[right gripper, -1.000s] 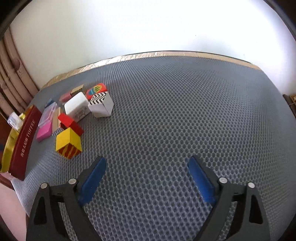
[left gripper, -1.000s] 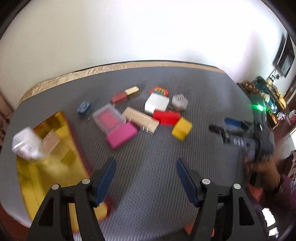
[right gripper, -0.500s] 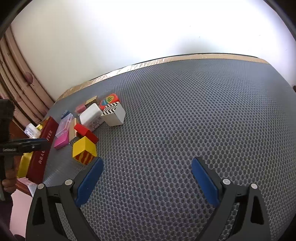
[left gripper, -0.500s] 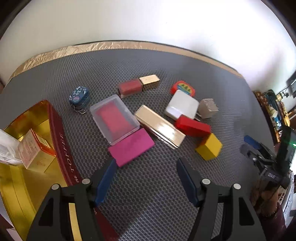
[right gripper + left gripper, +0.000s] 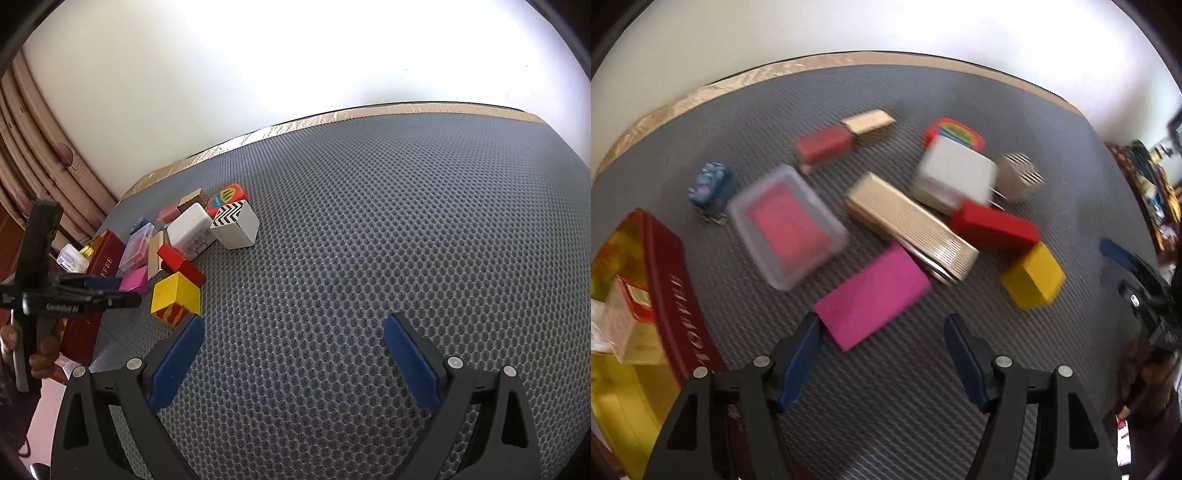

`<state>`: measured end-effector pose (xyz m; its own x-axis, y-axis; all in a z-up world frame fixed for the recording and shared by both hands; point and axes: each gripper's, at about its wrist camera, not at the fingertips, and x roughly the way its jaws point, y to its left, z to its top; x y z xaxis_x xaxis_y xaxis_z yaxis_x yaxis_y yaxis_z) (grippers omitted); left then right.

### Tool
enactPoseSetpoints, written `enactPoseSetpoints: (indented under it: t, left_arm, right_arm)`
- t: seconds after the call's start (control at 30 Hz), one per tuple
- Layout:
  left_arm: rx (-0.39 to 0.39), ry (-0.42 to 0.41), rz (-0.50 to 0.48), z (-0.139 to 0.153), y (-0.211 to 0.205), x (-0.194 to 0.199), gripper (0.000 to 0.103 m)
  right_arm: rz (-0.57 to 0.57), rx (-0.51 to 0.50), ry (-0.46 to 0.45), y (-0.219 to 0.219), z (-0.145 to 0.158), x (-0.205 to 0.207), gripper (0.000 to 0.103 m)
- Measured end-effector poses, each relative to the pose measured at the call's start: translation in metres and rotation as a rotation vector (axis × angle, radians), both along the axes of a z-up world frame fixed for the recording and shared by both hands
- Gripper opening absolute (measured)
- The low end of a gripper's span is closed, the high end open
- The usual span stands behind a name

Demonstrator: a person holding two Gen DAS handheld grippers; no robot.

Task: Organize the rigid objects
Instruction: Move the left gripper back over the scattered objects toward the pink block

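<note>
On the mat (image 5: 886,406), the flat block (image 5: 871,297) lies centre. The lidded case (image 5: 786,225) is at its ten o'clock, the long box (image 5: 912,225) at one, the cube (image 5: 1032,277) at three, the tin (image 5: 676,280) at nine, a carton (image 5: 631,321) inside.

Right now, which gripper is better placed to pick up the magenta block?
Left. The left gripper hovers open with the magenta block just ahead of its jaws. The right gripper faces bare mat, with the pile off to its left.
</note>
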<state>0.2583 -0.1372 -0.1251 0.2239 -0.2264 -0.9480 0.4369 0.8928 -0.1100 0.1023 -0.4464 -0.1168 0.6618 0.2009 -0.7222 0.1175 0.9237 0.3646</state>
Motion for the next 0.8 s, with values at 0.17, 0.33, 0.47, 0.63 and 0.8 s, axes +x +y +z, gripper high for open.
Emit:
enactPoseSetpoints:
  t: [0.17,0.33,0.47,0.63,0.8]
  left_arm:
    - [-0.026,-0.019,-0.045,0.001,-0.006,-0.015,0.07]
    - [-0.009,-0.009,-0.041,-0.001,-0.007,0.003,0.07]
    - [-0.015,0.0,-0.05,-0.004,-0.007,0.028,0.07]
    - [-0.004,0.021,-0.092,0.002,-0.01,0.032,0.07]
    - [-0.039,-0.069,-0.214,0.03,-0.016,0.021,0.07]
  right_arm:
    - [0.005,-0.009,0.005,0.007,-0.001,0.004,0.1]
    - [0.006,-0.008,0.005,0.012,-0.001,0.006,0.1]
    - [0.011,-0.01,0.007,0.015,-0.001,0.008,0.101]
    - [0.012,-0.004,0.005,0.016,-0.001,0.009,0.101]
    - [0.016,-0.008,0.007,0.014,-0.002,0.01,0.102]
